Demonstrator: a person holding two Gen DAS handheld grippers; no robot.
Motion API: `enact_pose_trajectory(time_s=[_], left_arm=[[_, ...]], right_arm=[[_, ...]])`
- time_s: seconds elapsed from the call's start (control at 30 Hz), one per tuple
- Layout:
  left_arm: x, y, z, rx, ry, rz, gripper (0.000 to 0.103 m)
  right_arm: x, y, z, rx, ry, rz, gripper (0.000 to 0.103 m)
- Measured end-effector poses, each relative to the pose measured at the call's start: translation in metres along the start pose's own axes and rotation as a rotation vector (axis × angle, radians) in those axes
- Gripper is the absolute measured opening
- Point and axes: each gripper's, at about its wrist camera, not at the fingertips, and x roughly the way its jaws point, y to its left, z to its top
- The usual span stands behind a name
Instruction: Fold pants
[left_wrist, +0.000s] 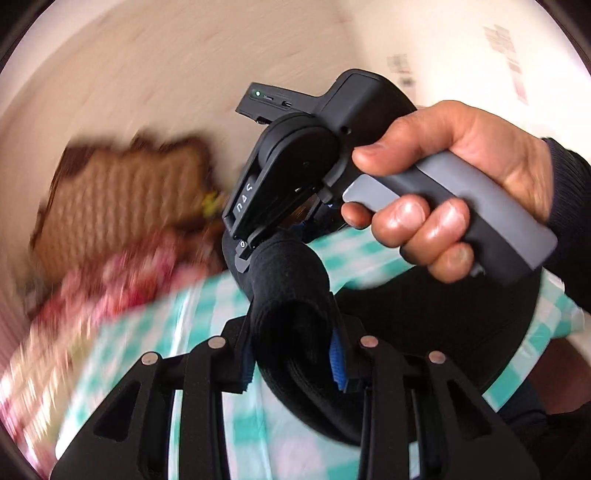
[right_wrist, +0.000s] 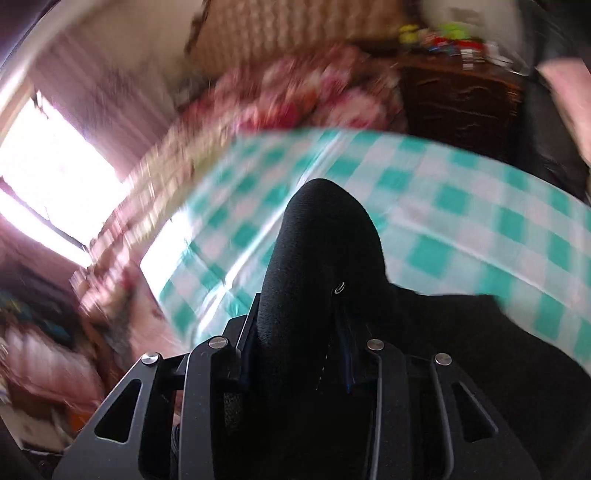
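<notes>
The black pants (left_wrist: 291, 295) are lifted above a bed covered in a teal-and-white checked sheet (left_wrist: 155, 354). My left gripper (left_wrist: 295, 365) is shut on a bunched fold of the pants. The right gripper (left_wrist: 245, 254), held in a hand, is shut on the same fold just beyond it. In the right wrist view my right gripper (right_wrist: 295, 354) is shut on a thick roll of the black pants (right_wrist: 321, 251), which hang down to the right over the checked sheet (right_wrist: 443, 206). The fingertips are hidden by cloth in both views.
A woven brown headboard (left_wrist: 122, 199) and a floral pink pillow (left_wrist: 122, 277) lie at the bed's far end. A dark wooden cabinet (right_wrist: 458, 92) with small items on top stands beside the bed. A bright window (right_wrist: 55, 173) is at the left.
</notes>
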Motion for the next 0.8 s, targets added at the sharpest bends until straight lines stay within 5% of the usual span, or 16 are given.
enact_pose_trajectory(time_s=[0.13,0.23,0.43,0.53,0.6,0.67,0.8], left_arm=[[0.008,-0.096,0.05,0.262,-0.078,-0.073,0.032],[0.024,-0.173,0.059,0.416,-0.089,-0.141,0.032],[0.074,-0.321,-0.004,0.667,-0.047,-0.195,0.037],[0.078,-0.346,-0.034,0.779,-0.09,-0.167,0.059],[0.071,-0.337,-0.04,0.788,-0.13,-0.153,0.072],[0.064,-0.321,-0.046,0.778,-0.145,-0.137,0.072],[0.062,-0.297,-0.065,0.798,-0.142,-0.103,0.073]], right_arm=[[-0.102,-0.097,-0.039,0.156,-0.137,-0.004,0.032],[-0.137,-0.184,-0.092,0.307,-0.161,-0.02,0.032],[-0.096,-0.314,-0.185,0.494,-0.084,0.035,0.039],[-0.085,-0.325,-0.195,0.485,-0.097,0.095,0.045],[-0.092,-0.316,-0.192,0.447,-0.114,0.067,0.068],[-0.1,-0.302,-0.186,0.399,-0.127,-0.03,0.082],[-0.095,-0.29,-0.183,0.351,-0.054,-0.101,0.081]])
